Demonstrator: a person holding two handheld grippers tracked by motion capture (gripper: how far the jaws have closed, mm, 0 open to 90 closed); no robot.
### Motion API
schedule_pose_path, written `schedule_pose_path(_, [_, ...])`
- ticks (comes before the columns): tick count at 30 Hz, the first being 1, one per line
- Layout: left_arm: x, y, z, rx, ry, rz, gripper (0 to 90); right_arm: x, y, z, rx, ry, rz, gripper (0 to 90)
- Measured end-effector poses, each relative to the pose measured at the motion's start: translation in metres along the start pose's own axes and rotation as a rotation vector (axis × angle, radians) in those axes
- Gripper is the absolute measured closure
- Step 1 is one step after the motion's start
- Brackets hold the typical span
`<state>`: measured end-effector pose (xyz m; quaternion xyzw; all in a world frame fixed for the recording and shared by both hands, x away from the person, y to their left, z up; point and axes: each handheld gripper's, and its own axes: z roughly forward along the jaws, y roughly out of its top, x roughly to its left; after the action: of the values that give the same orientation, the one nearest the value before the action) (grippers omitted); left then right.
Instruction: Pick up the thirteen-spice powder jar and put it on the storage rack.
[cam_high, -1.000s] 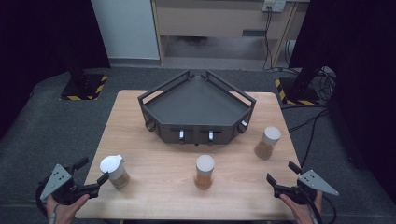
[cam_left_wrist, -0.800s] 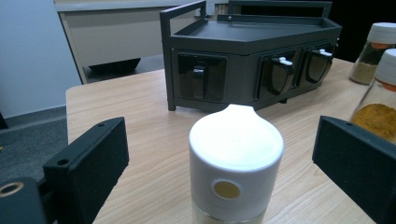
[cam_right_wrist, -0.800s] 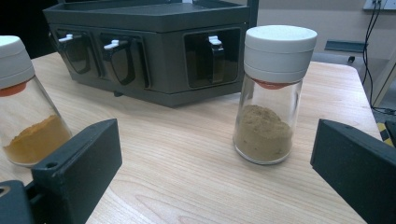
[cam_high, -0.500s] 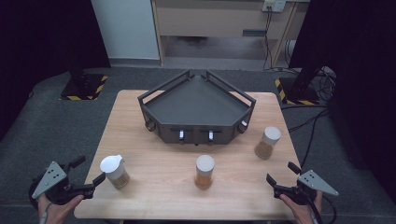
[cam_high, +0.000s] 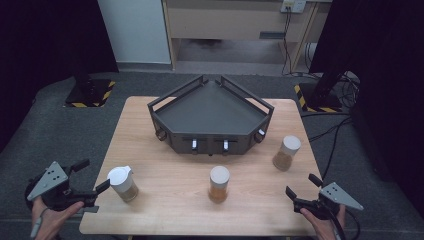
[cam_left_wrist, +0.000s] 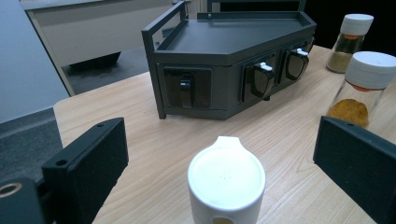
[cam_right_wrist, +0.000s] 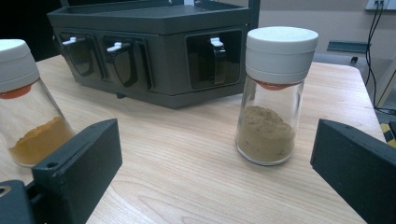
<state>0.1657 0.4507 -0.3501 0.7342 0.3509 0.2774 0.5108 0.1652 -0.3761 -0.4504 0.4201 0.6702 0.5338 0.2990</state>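
Observation:
Three glass spice jars stand on the wooden table (cam_high: 170, 210) in front of a dark grey corner rack (cam_high: 210, 115). The left jar (cam_high: 122, 182) has a white pour lid (cam_left_wrist: 226, 177). My left gripper (cam_high: 94, 175) is open just left of it, and the jar sits low between its jaws without touching them. The middle jar (cam_high: 219, 184) holds orange powder. The right jar (cam_high: 286, 153) holds brown powder. My right gripper (cam_high: 302, 186) is open at the table's front right corner, with the brown jar (cam_right_wrist: 273, 98) ahead between its jaws and apart from them.
The rack's front (cam_left_wrist: 219, 84) carries several small drawers with latch handles. The orange jar (cam_right_wrist: 23, 121) stands to the left in the right gripper view. Grey carpet surrounds the table, and cables (cam_high: 330, 130) lie on the floor at the right.
My left gripper has drawn back a little to the left, away from the white-lidded jar. The right gripper and the jars have not moved.

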Motion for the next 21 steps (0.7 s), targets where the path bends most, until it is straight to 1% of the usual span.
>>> schedule_pose_path(3, [0.003, 0.012, -0.002, 0.017, -0.005, 0.016, 1.6, 0.0, 0.0, 0.0, 0.001, 0.0, -0.001, 2.7])
schedule_pose_path(4, [0.003, 0.012, -0.002, 0.017, -0.005, 0.016, 1.6, 0.0, 0.0, 0.0, 0.001, 0.0, -0.001, 2.7])
schedule_pose_path(7, [0.006, 0.021, -0.004, 0.033, -0.009, 0.024, 1.3, 0.0, 0.0, 0.0, 0.0, 0.001, 0.003, 2.7])
schedule_pose_path(10, [0.011, 0.031, -0.005, 0.062, -0.03, 0.033, 1.6, 0.0, 0.0, 0.0, -0.002, -0.001, 0.002, 2.7])
schedule_pose_path(11, [0.011, 0.034, -0.006, 0.068, -0.027, 0.045, 1.6, 0.0, 0.0, -0.001, -0.002, -0.002, 0.002, 2.7])
schedule_pose_path(13, [0.014, 0.039, -0.007, 0.073, -0.04, 0.044, 1.6, 0.0, 0.0, -0.001, -0.002, -0.002, 0.003, 2.7])
schedule_pose_path(15, [0.016, 0.045, -0.008, 0.087, -0.042, 0.057, 1.5, 0.0, 0.0, -0.001, 0.0, -0.001, 0.005, 2.7])
schedule_pose_path(18, [0.02, 0.055, -0.009, 0.108, -0.056, 0.065, 1.6, -0.001, -0.001, -0.001, -0.001, 0.001, 0.01, 2.7])
schedule_pose_path(21, [0.024, 0.063, -0.008, 0.122, -0.083, 0.067, 1.6, -0.001, -0.001, -0.001, -0.003, -0.001, 0.012, 2.7])
